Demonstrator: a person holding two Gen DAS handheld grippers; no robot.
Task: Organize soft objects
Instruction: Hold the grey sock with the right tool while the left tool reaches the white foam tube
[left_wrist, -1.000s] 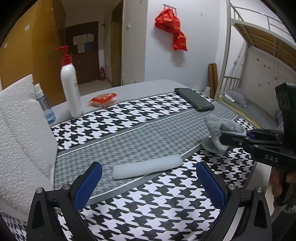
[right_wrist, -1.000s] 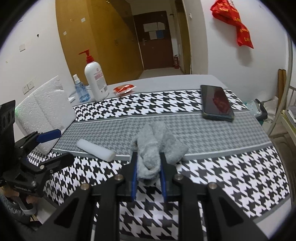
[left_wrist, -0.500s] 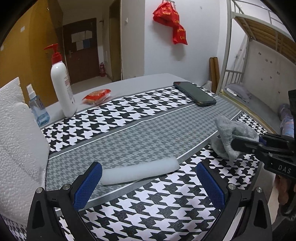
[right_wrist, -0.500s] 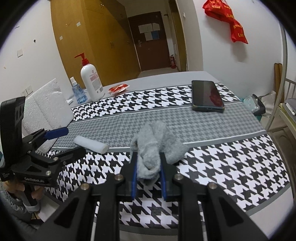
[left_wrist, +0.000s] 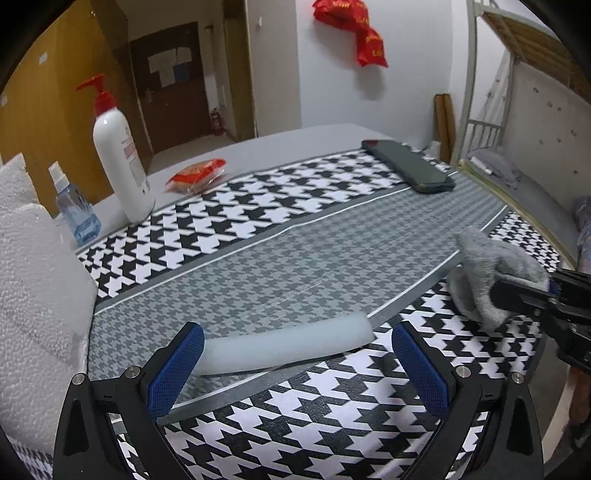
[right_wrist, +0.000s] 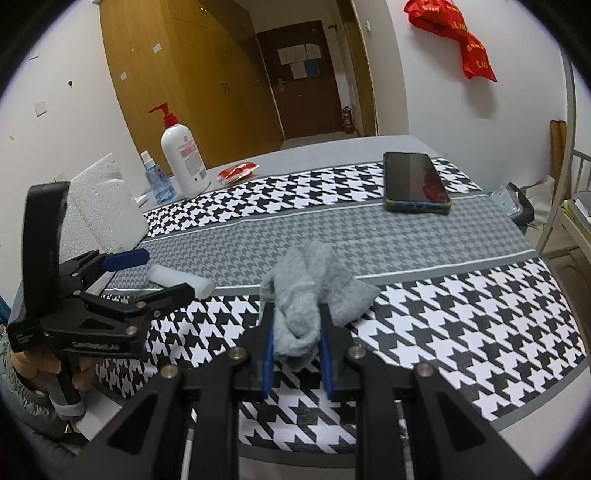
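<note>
A white foam roll (left_wrist: 284, 343) lies on the houndstooth cloth just ahead of my left gripper (left_wrist: 295, 365), which is open, its blue pads either side of the roll's near end without touching. The roll also shows in the right wrist view (right_wrist: 181, 282). My right gripper (right_wrist: 295, 350) is shut on a grey sock (right_wrist: 310, 295), which rests bunched on the cloth; the sock also shows at the right of the left wrist view (left_wrist: 491, 273). The left gripper is seen from the side in the right wrist view (right_wrist: 147, 273).
A white foam sheet (left_wrist: 33, 295) leans at the left. A pump bottle (left_wrist: 118, 158), a small spray bottle (left_wrist: 75, 210) and a red packet (left_wrist: 195, 175) stand at the back left. A phone (right_wrist: 413, 182) lies at the back right. A bunk bed (left_wrist: 524, 110) stands to the right.
My left gripper has moved forward and closer to the foam roll, which now sits between its open fingers. My right gripper has kept its hold on the sock and shifted slightly back.
</note>
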